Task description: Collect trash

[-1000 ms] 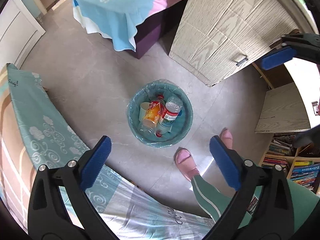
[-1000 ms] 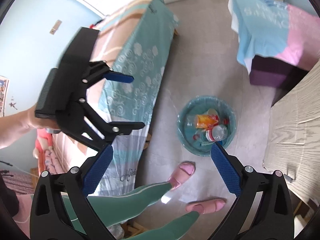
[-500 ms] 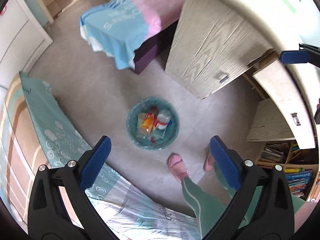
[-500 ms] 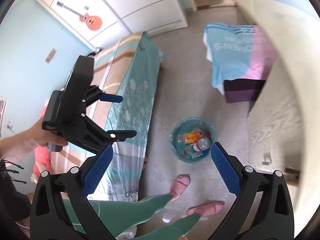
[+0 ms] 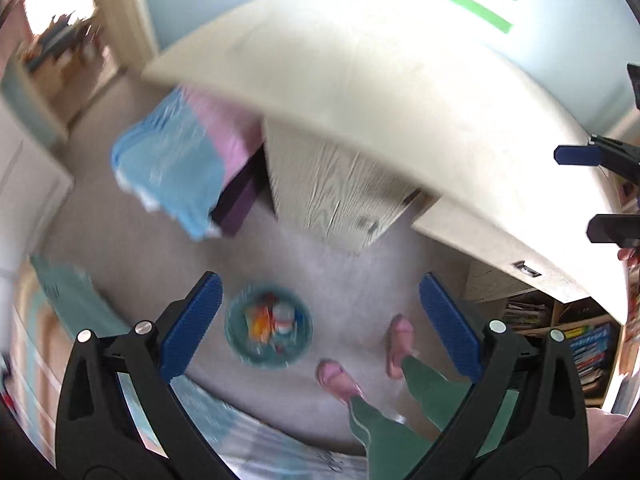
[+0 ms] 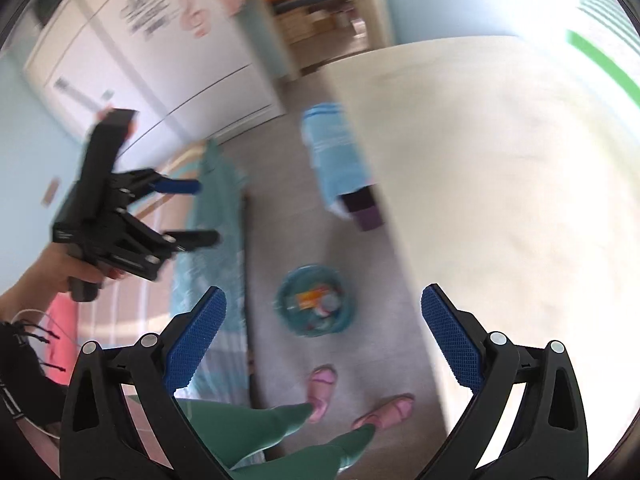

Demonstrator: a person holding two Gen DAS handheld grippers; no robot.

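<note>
A teal-lined trash bin (image 5: 269,327) stands on the floor far below, holding an orange bottle (image 5: 260,322), a clear bottle and other trash. It also shows in the right wrist view (image 6: 314,304). My left gripper (image 5: 320,330) is open and empty, high above the bin. My right gripper (image 6: 323,334) is open and empty, also high above the floor. The left gripper shows in the right wrist view (image 6: 188,212); the right gripper shows at the edge of the left wrist view (image 5: 592,196). Both views are blurred by motion.
A pale desk top (image 5: 380,92) with a wood-grain cabinet (image 5: 332,196) is at the right. A bed with a teal cover (image 6: 216,216) is at the left. A blue and pink cloth (image 5: 176,164) drapes a purple box. My feet in pink slippers (image 5: 336,376) stand by the bin.
Both grippers have risen well above the floor, so the bin looks smaller and the desk top has come into view. Both stay open and empty.
</note>
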